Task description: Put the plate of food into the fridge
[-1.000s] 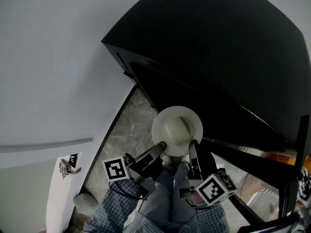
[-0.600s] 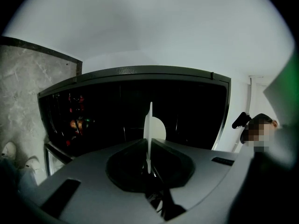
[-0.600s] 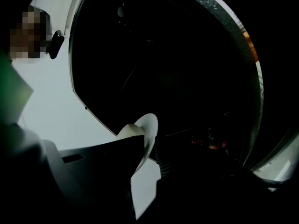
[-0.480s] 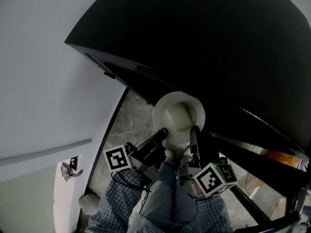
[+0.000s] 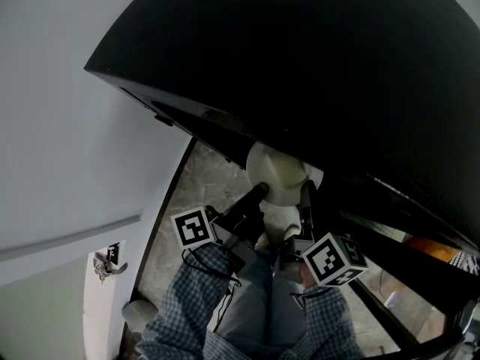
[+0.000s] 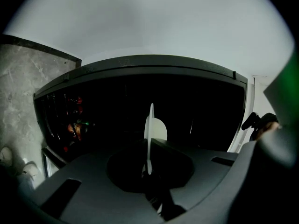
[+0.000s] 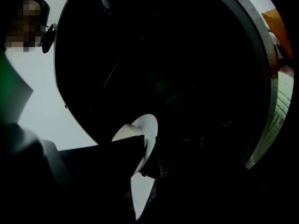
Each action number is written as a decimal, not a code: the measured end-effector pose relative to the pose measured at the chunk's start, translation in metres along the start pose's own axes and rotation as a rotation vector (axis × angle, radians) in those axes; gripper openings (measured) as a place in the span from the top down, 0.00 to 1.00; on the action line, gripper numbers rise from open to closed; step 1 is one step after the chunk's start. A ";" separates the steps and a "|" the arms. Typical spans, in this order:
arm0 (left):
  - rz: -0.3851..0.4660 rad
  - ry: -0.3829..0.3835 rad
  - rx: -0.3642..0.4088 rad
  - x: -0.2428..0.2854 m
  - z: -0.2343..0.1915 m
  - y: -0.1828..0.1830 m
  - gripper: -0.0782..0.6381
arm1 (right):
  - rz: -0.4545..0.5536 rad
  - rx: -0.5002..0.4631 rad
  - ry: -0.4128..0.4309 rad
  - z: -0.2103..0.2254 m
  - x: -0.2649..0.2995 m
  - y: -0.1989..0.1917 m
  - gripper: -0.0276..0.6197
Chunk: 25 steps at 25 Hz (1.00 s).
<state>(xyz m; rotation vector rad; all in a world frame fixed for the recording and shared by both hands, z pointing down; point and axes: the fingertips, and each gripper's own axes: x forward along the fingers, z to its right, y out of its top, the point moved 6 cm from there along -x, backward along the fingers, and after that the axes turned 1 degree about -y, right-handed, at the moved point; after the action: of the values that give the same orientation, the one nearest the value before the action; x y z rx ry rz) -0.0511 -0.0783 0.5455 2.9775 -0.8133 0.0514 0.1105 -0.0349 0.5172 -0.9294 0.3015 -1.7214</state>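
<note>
A white plate (image 5: 271, 172) carrying a pale lump of food (image 5: 289, 180) is held level at the mouth of the black fridge (image 5: 315, 66); the fridge's top edge hides the plate's far rim. My left gripper (image 5: 259, 191) is shut on the near left rim and my right gripper (image 5: 306, 192) on the near right rim. In the left gripper view the plate (image 6: 150, 125) shows edge-on between the jaws of the left gripper (image 6: 149, 158), in front of the dark fridge opening (image 6: 196, 106). In the right gripper view the plate (image 7: 148, 127) sits clamped in the right gripper (image 7: 144, 158).
A white wall (image 5: 67, 141) stands on the left, and grey marble floor (image 5: 187, 193) lies between it and the fridge. A white door with a handle (image 5: 105, 261) is at lower left. Coloured items (image 6: 74, 125) glint inside the fridge at left. Orange stuff (image 5: 435, 250) shows at right.
Both grippers have carried the plate forward, away from me. Its far rim has slipped under the fridge's top edge, and the fridge fills more of the head view.
</note>
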 end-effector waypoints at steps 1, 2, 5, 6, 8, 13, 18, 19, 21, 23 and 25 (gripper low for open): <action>0.000 0.001 0.001 0.004 0.000 0.001 0.86 | 0.002 -0.002 -0.003 0.002 0.002 0.002 0.84; 0.001 0.001 -0.001 0.007 -0.002 0.002 0.86 | 0.002 -0.004 -0.007 0.003 0.005 0.003 0.84; 0.001 -0.001 -0.009 0.014 -0.007 0.004 0.86 | -0.003 -0.002 -0.026 0.007 0.011 0.004 0.84; 0.000 -0.001 -0.010 0.016 -0.009 0.004 0.86 | -0.002 -0.001 -0.032 0.009 0.012 0.005 0.84; -0.002 0.002 -0.012 0.020 -0.012 0.004 0.86 | 0.003 0.005 -0.044 0.013 0.015 0.006 0.84; -0.005 0.009 -0.013 0.030 -0.018 0.006 0.86 | 0.021 0.023 -0.072 0.020 0.022 0.006 0.84; -0.009 0.027 -0.017 0.038 -0.019 0.004 0.86 | 0.009 -0.009 -0.094 0.026 0.027 0.010 0.84; -0.009 0.030 -0.020 0.038 -0.020 0.004 0.86 | 0.002 -0.010 -0.099 0.027 0.028 0.010 0.84; -0.010 0.034 -0.023 0.039 -0.022 0.005 0.86 | -0.011 -0.010 -0.115 0.028 0.030 0.009 0.84; -0.011 0.036 -0.025 0.041 -0.024 0.006 0.86 | -0.016 -0.014 -0.137 0.029 0.032 0.010 0.84; -0.009 0.035 -0.028 0.044 -0.024 0.006 0.86 | -0.019 -0.022 -0.157 0.029 0.034 0.011 0.84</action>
<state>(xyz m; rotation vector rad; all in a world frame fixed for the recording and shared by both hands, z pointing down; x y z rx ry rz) -0.0170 -0.1047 0.5721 2.9454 -0.7895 0.0912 0.1357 -0.0622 0.5434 -1.0803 0.2087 -1.6544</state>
